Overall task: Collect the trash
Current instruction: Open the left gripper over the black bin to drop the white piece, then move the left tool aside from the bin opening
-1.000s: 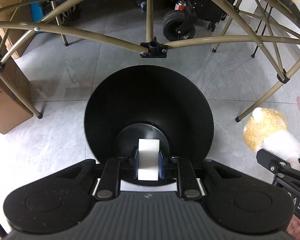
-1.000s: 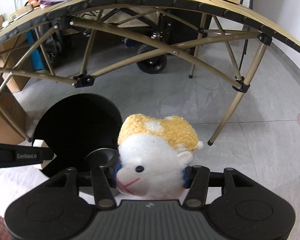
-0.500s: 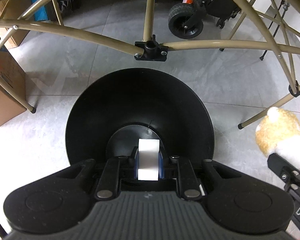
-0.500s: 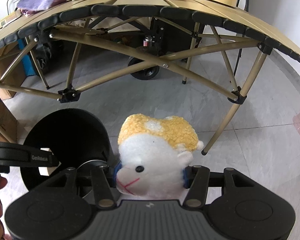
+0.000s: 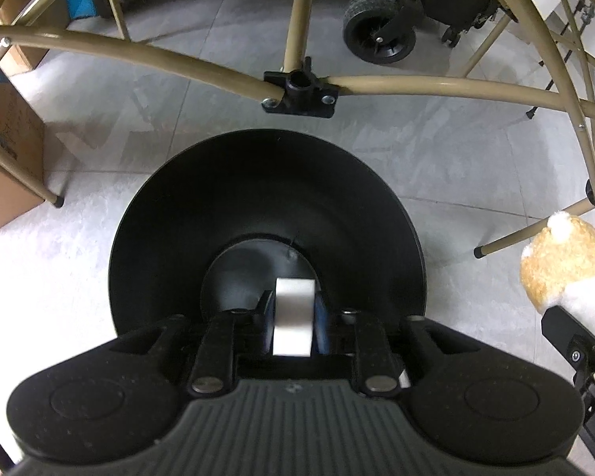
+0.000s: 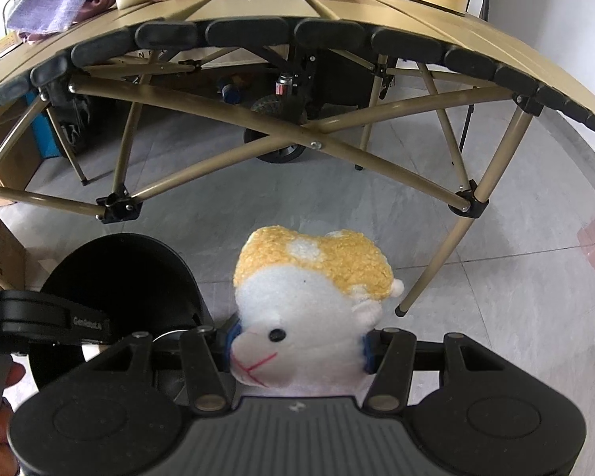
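My left gripper (image 5: 293,317) points down into a round black bin (image 5: 265,198) on the floor. A small white block (image 5: 292,305), blurred, sits between its blue pads; the jaws are opening and the pads stand slightly off it. My right gripper (image 6: 297,349) is shut on a white and yellow plush animal (image 6: 309,297), held above the floor just right of the bin (image 6: 131,273). The same plush (image 5: 563,273) shows at the right edge of the left wrist view. A person's fingers (image 6: 0,428) show at the lower left of the right wrist view.
A tan folding table (image 6: 337,12) arches over the far side, its legs and cross bars (image 5: 416,83) close behind the bin. A cardboard box (image 5: 8,166) stands left. A wheeled black cart (image 5: 380,35) is behind. Cloths, sponges and a bag lie on the tabletop.
The left gripper moved closer over the bin, and its pads have spread a little around the white block. The right gripper drifted back from the table with the plush still clamped.
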Action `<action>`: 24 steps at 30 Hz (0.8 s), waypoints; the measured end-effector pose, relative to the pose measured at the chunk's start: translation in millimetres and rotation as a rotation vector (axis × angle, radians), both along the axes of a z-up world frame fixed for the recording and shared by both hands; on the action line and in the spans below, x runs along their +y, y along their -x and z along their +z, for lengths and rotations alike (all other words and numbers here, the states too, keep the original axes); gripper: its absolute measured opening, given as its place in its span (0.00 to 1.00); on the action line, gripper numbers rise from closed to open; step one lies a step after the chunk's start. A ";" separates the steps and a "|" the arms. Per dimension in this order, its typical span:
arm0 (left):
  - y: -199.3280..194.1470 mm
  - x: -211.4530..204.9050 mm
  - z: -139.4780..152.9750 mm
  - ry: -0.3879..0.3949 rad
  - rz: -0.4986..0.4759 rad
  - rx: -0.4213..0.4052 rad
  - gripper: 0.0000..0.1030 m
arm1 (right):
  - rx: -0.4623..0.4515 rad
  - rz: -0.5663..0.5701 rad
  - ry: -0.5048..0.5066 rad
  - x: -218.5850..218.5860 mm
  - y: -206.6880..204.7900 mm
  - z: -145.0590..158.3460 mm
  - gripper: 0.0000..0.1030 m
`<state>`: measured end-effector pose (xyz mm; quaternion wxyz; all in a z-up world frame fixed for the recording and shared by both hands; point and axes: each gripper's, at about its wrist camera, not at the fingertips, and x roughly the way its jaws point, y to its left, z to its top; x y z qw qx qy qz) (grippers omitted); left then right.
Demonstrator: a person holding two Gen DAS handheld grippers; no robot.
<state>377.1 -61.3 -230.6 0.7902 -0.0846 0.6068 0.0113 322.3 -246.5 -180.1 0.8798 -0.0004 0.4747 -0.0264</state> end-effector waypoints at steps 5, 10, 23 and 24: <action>0.5 1.1 4.1 -0.005 0.023 0.025 0.94 | -0.008 -0.002 0.000 0.0 1.0 1.3 0.51; 2.5 6.2 4.9 0.028 0.031 0.062 0.99 | -0.016 -0.010 -0.005 -1.8 2.8 3.5 0.51; 8.9 9.6 11.1 0.024 0.007 0.069 0.99 | -0.035 -0.008 -0.002 -1.5 5.2 7.0 0.51; 9.5 10.1 11.7 0.023 0.005 0.068 0.99 | -0.035 -0.008 -0.002 -1.8 5.4 7.0 0.51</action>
